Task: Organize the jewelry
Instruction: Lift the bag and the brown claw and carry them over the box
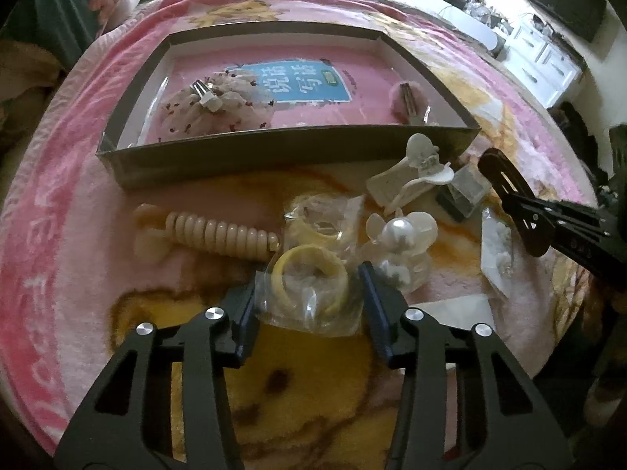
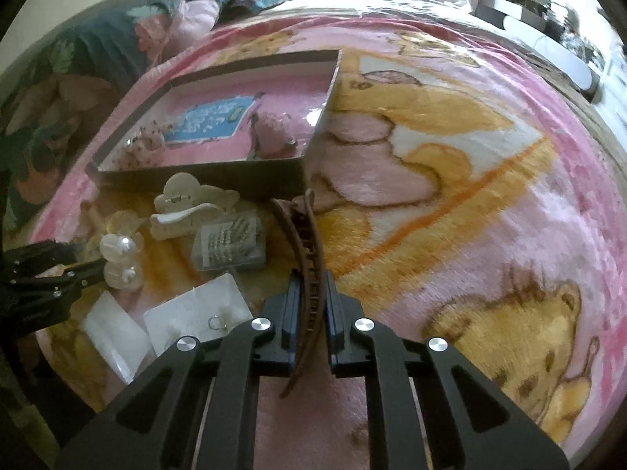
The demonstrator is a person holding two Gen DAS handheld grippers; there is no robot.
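A shallow dark box (image 1: 274,149) (image 2: 203,176) with a pink lining lies on the bed; a frilly white hair piece (image 1: 211,105) and a pink fluffy clip (image 1: 407,98) lie inside. My left gripper (image 1: 309,286) is open, its jaws on either side of a yellow ring in a clear bag (image 1: 309,282). My right gripper (image 2: 311,293) is shut on a long brown hair clip (image 2: 305,270), also visible in the left wrist view (image 1: 509,196). In front of the box lie a white claw clip (image 1: 415,172) (image 2: 188,211), a pearl clip (image 1: 399,235) (image 2: 121,254) and a beige spiral hair tie (image 1: 219,231).
A pink and yellow cartoon blanket (image 2: 450,180) covers the bed. A clear case of small pins (image 2: 231,246) and white earring cards (image 2: 196,321) lie near the right gripper. A second bagged yellow ring (image 1: 321,223) lies behind the first. Pillows (image 2: 117,51) lie at the back left.
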